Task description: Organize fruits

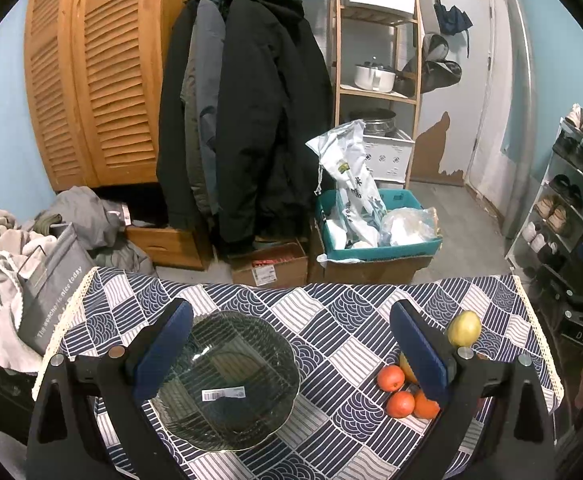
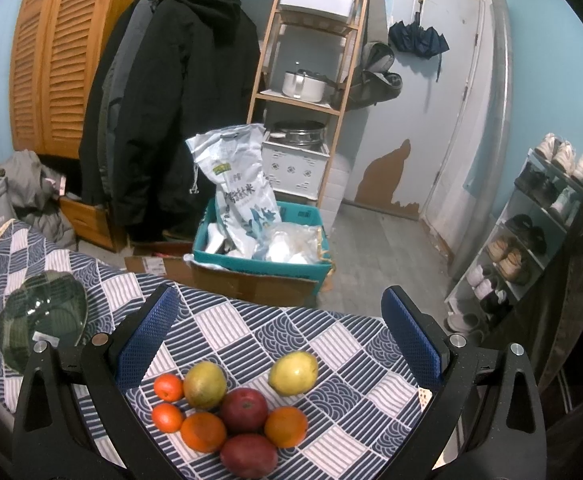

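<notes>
Your left gripper [image 1: 291, 344] was held above the patterned tablecloth [image 1: 331, 312], jaws wide apart, nothing between them. The glass bowl [image 1: 227, 380] sat under and between its fingers, toward the left one, with a white sticker label on it. No fruit was in it.

Your right gripper [image 2: 279, 328] hung over the fruit pile, jaws also spread wide, gripping nothing. Fruit sat on the cloth between and below the fingers: a yellow-green pear [image 2: 293, 373] a little apart on the right, a greenish mango [image 2: 205, 385] touching a red apple [image 2: 244, 410], a second red apple [image 2: 248, 455] nearest the camera, two oranges [image 2: 203, 431] flanking the apples, and two small tangerines [image 2: 168, 387] at the left edge of the cluster.

From the right wrist view the bowl [image 2: 43, 316] lay well apart from the fruit, off to the left. From the left wrist view, part of the pile was hidden behind the right finger; the pear [image 1: 464, 328] showed beyond it.
</notes>
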The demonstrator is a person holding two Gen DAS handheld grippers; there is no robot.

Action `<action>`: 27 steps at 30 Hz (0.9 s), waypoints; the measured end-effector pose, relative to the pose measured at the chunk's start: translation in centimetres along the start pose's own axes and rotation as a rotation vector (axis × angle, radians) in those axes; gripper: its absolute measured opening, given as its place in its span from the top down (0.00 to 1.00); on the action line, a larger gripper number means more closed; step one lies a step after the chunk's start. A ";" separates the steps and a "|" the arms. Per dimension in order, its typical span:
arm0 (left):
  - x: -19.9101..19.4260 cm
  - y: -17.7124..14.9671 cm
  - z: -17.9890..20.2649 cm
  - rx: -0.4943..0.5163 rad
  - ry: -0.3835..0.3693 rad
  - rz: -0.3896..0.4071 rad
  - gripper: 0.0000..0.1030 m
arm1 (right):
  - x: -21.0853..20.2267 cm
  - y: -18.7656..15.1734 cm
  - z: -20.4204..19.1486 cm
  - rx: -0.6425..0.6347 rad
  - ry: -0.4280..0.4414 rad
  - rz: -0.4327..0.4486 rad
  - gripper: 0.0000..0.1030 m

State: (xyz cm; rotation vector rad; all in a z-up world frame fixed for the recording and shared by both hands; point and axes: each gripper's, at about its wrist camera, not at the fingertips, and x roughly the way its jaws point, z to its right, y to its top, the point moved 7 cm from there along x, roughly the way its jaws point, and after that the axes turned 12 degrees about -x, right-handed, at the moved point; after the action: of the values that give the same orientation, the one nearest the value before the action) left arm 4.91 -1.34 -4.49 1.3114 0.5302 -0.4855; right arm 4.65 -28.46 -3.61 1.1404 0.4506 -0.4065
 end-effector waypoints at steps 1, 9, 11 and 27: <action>0.0 -0.1 0.1 0.000 -0.002 -0.002 0.03 | 0.0 -0.1 0.1 0.001 0.000 -0.001 0.03; 0.3 -0.6 0.3 0.012 -0.004 -0.013 0.03 | 0.0 -0.8 0.6 0.000 -0.005 -0.011 0.03; 0.3 -0.8 0.4 0.012 -0.005 -0.013 0.03 | 0.0 -0.9 0.6 0.000 -0.006 -0.011 0.03; 3.4 -2.8 1.6 0.056 -0.024 -0.119 0.03 | 1.7 -3.1 1.9 -0.010 -0.024 -0.096 0.03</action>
State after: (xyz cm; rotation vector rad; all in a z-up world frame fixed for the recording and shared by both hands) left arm 6.08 -3.61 -8.46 1.3305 0.5807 -0.6177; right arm 4.72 -31.48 -6.19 1.1055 0.4868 -0.5009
